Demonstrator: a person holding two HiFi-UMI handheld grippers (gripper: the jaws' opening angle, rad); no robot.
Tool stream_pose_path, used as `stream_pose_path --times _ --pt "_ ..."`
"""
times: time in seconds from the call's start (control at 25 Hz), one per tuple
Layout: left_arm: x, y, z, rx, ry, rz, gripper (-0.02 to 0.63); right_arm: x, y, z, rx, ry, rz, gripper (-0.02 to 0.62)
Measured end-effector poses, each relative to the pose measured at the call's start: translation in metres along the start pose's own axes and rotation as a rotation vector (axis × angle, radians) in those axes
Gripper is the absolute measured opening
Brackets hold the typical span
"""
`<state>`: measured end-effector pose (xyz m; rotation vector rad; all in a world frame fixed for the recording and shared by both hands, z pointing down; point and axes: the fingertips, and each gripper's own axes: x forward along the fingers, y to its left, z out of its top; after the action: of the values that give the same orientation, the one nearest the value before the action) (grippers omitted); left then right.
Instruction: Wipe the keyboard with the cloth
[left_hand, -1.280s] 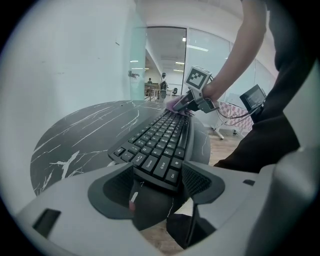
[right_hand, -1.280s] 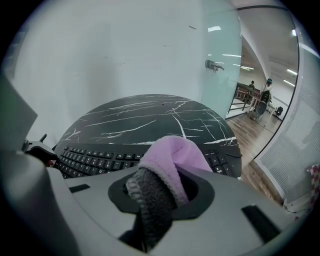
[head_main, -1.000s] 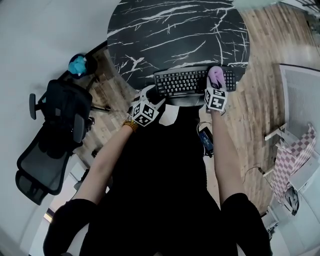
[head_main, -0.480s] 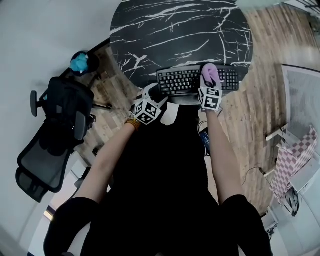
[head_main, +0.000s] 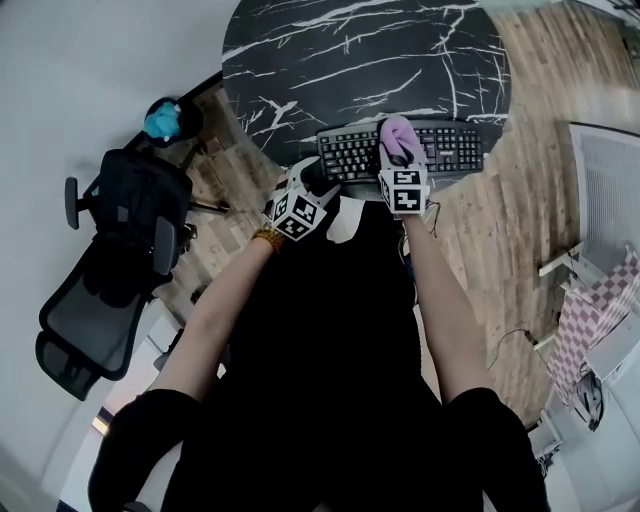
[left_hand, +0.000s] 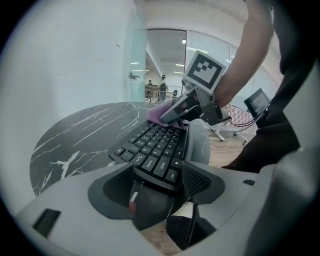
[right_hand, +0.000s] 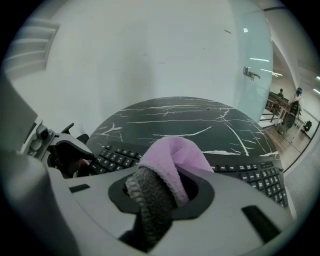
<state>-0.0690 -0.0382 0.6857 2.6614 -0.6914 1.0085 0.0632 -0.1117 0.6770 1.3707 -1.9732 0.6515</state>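
The right claw (right_hand: 167, 192) is closed on a cloth (right_hand: 175, 152), lilac on one face and grey on the other, which bunches up out of the jaws. In the head view this claw (head_main: 398, 160) presses the cloth (head_main: 396, 133) down on the keys around the middle of the keyboard (head_main: 450, 146), and the person's forearm runs straight back from it.

The left claw (left_hand: 156, 176) has its jaws partway apart, with the near left corner of the keyboard (left_hand: 155, 147) between them. The ribbed pads (left_hand: 197, 181) sit against that corner on either side, so it has hold of the keyboard's end. From above, the left claw (head_main: 306, 186) comes in at a slant at the keyboard's left end, well apart from the right one.

The keyboard is black and lies along the near edge of a round bench (head_main: 330, 50) with a black top veined in white. Its left end reaches out past the rim, towards the person. The rest of the benchtop behind it carries nothing that shows.

Around the bench lies a wooden floor (head_main: 520, 200). A black office chair (head_main: 110, 270) stands to the person's left, with a teal thing (head_main: 160, 120) just beyond it. The left claw's view shows a glass wall behind the bench.
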Motion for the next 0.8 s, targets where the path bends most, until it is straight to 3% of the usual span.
stream_pose_path --times 0.68,0.8 --pt "-0.001 0.000 -0.001 0.002 0.003 0.005 0.291 0.011 0.086 0.013 -0.073 0.005 0.173 0.107" --pt "-0.001 0.000 -0.001 0.003 0.005 0.004 0.291 0.011 0.105 0.015 -0.104 0.001 0.235 0.107"
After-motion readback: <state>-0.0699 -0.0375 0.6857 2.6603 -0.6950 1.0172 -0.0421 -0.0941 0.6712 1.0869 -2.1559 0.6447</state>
